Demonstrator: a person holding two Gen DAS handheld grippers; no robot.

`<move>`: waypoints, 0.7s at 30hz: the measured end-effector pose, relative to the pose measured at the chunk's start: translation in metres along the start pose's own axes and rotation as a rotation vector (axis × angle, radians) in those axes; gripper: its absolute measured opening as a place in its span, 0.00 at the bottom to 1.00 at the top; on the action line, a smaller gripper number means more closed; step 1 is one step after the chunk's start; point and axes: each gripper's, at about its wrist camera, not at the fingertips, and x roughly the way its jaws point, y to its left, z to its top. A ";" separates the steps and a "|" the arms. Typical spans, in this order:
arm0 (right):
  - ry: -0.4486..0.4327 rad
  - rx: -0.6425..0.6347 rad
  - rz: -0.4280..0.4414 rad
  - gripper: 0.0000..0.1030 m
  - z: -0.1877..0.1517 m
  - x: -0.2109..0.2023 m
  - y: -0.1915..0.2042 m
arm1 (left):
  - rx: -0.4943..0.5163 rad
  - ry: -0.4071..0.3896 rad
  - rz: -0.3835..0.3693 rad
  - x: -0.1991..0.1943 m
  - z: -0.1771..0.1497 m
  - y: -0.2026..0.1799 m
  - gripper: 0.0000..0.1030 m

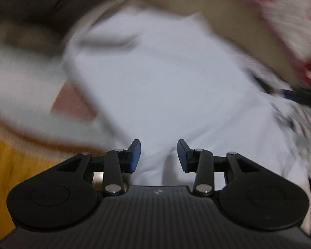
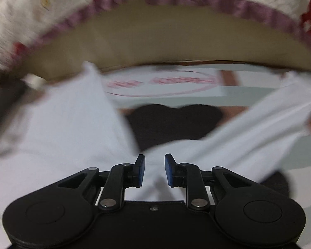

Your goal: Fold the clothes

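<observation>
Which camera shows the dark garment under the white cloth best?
The right wrist view: the dark garment lies in the open between two parts of the white cloth. In the left wrist view only a blurred dark patch shows at the upper left, which I cannot identify.

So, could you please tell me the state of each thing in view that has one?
Left claw: open, holding nothing, over the white garment.
Right claw: open, holding nothing.
White garment: spread out, rumpled, blurred by motion.
Dark garment: partly covered by the white one.
Patterned cloth: red and white, heaped beyond the garments.
</observation>
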 end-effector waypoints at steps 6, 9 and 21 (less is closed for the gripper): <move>0.261 -0.056 0.543 0.48 -0.036 0.010 0.079 | -0.147 -0.014 0.173 0.022 0.003 0.028 0.41; 0.450 -0.108 0.703 0.48 -0.075 0.024 0.132 | -0.204 -0.012 0.135 0.028 0.004 0.033 0.51; 0.612 -0.292 0.807 0.55 -0.162 -0.008 0.222 | -0.207 -0.029 0.289 0.013 0.003 0.028 0.22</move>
